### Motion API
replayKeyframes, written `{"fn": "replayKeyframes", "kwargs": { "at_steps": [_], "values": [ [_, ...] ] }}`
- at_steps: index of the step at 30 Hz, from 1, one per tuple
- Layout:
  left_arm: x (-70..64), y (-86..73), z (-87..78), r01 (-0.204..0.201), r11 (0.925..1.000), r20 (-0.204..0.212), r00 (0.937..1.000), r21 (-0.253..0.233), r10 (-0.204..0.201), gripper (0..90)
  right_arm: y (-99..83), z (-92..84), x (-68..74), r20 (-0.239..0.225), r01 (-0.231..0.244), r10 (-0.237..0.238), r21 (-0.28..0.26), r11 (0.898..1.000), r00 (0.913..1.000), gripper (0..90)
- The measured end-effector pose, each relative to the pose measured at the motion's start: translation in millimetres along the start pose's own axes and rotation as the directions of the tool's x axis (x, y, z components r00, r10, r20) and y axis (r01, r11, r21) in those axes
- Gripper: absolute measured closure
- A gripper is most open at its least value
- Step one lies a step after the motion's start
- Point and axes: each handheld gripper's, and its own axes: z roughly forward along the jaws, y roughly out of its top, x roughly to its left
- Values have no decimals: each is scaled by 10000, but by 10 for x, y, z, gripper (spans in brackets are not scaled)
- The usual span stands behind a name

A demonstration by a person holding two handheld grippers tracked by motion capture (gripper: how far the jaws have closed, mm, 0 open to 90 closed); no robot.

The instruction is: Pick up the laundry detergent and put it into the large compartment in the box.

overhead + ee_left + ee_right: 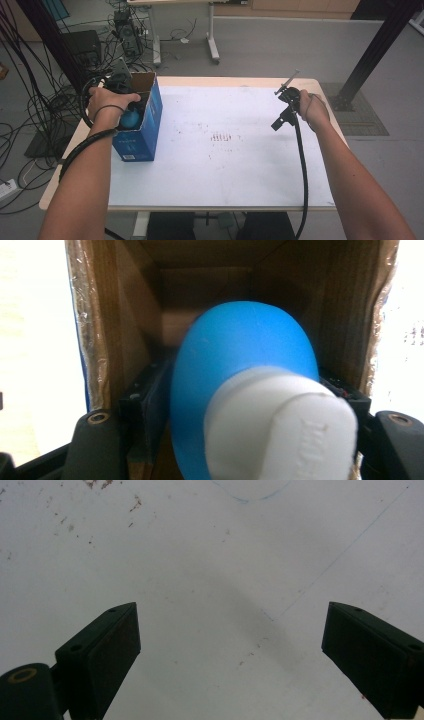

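High view first: we saw the left hand-held gripper reaching into the open top of a blue cardboard box that stood at the left side of the desk, with the person's left hand wrapped over the gripper's body. A blue bottle showed just inside the box's opening, right under that hand.

From the left gripper view we looked straight down the brown inside of the box. The bottle lay between the two black jaws, its white cap towards the camera and its rounded blue body pointing deeper into the box. The jaws sat close on either side of the bottle, but its bulk hid the pads, so we could not tell whether they pressed on it or stood just clear.

Over at the right side of the desk, well apart from the box, the right hand held the right hand-held gripper above the bare white surface. In the right gripper view its jaws stood wide apart with nothing between them.
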Motion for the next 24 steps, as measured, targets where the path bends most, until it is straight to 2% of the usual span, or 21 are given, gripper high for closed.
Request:
{"fn": "replayKeyframes", "kwargs": {
  "at_steps": [5, 17, 24],
  "values": [
    [-13, 5, -44, 74, 10000, 13, 10000, -57, -74, 340, 6, -2, 3, 26, 25, -25, 5, 10000, 10000, 82],
    [-72, 13, -275, -165, 9995, -202, 9997, -277, 160, 330, 9, -9, 21, 12, 40, -40, -9, 10000, 10000, 82],
    [-70, -3, -407, -207, 9989, -230, 9995, -428, 198, 250, 15, -25, 40, 35, 101, -101, -23, 9999, 9999, 82]
  ]
}}
